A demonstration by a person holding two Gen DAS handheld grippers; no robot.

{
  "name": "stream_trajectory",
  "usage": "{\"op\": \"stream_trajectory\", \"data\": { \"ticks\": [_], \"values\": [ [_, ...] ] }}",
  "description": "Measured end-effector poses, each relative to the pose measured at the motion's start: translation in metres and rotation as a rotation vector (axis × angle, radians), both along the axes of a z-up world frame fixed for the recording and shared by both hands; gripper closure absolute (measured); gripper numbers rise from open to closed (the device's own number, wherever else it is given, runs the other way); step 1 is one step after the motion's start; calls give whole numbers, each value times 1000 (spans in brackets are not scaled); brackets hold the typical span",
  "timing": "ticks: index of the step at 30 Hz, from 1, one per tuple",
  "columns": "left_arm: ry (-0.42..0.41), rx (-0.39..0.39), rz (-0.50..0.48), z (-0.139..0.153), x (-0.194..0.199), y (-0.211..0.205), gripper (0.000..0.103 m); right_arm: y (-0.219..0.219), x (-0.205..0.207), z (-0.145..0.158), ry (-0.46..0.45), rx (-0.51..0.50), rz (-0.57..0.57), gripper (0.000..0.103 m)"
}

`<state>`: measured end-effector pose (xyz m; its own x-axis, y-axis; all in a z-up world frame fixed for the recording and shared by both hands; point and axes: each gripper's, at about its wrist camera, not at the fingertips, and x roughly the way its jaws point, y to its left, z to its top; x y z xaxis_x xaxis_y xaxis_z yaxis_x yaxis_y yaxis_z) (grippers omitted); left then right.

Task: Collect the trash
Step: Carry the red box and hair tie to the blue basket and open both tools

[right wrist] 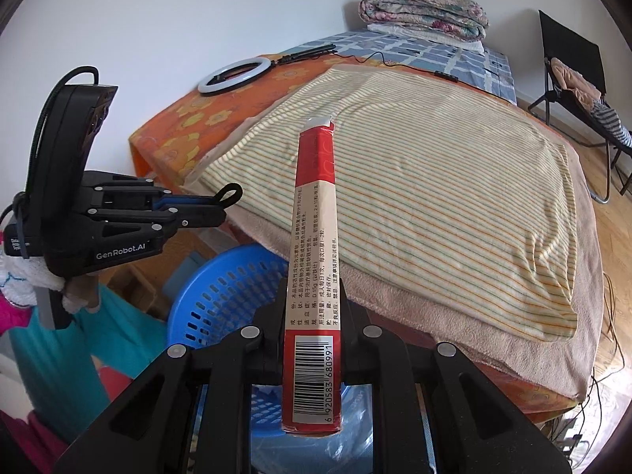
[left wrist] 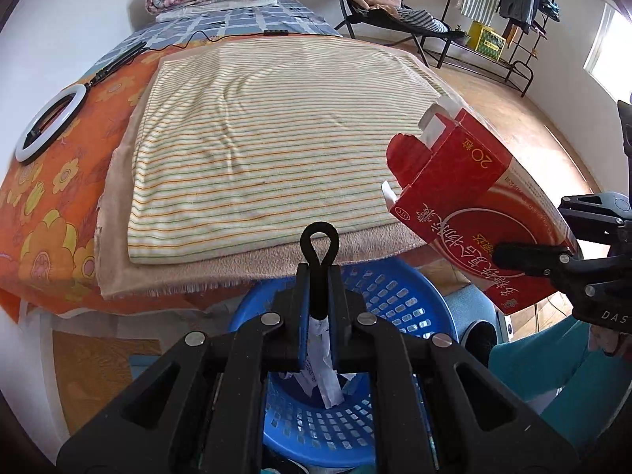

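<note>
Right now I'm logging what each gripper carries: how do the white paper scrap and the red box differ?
The white paper scrap is thin, crumpled and limp, hanging down from the left gripper; the red box is stiff, long and printed, sticking out beyond the right gripper. The scrap is plain white; the box is red with a barcode. Both are clamped in shut jaws near the blue basket.

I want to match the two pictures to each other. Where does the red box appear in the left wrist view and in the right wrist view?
Left wrist view: the red box is at the right, clamped by the right gripper.
Right wrist view: the box runs up the centre, narrow side with barcode facing the camera.
Shared landmark: the blue basket, low in both, beside the striped blanket.
</note>
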<state>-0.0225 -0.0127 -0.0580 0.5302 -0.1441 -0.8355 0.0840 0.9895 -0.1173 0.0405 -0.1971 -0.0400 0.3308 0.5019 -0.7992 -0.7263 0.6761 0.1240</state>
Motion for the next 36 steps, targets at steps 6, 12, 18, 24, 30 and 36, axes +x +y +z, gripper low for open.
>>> {"op": "stream_trajectory", "data": {
  "ticks": [6,12,18,24,30,36],
  "values": [
    [49,-7,-3,-25,-14,-3,97,-2,-20,-26,35,-41,16,87],
    [90,-12,12,-48,-23,-3,97,1,-32,-46,29,-84,38,87],
    [130,-16,3,-64,-28,-4,97,3,-37,-59,51,-104,52,87],
    [142,-10,-1,-69,-29,-3,97,7,-40,-71,74,-121,61,87],
    [160,-6,8,-73,-27,-1,97,9,-41,-78,94,-126,64,85],
    [162,-2,14,-74,-26,-2,81,11,-38,-81,101,-129,61,85]
  ]
}}
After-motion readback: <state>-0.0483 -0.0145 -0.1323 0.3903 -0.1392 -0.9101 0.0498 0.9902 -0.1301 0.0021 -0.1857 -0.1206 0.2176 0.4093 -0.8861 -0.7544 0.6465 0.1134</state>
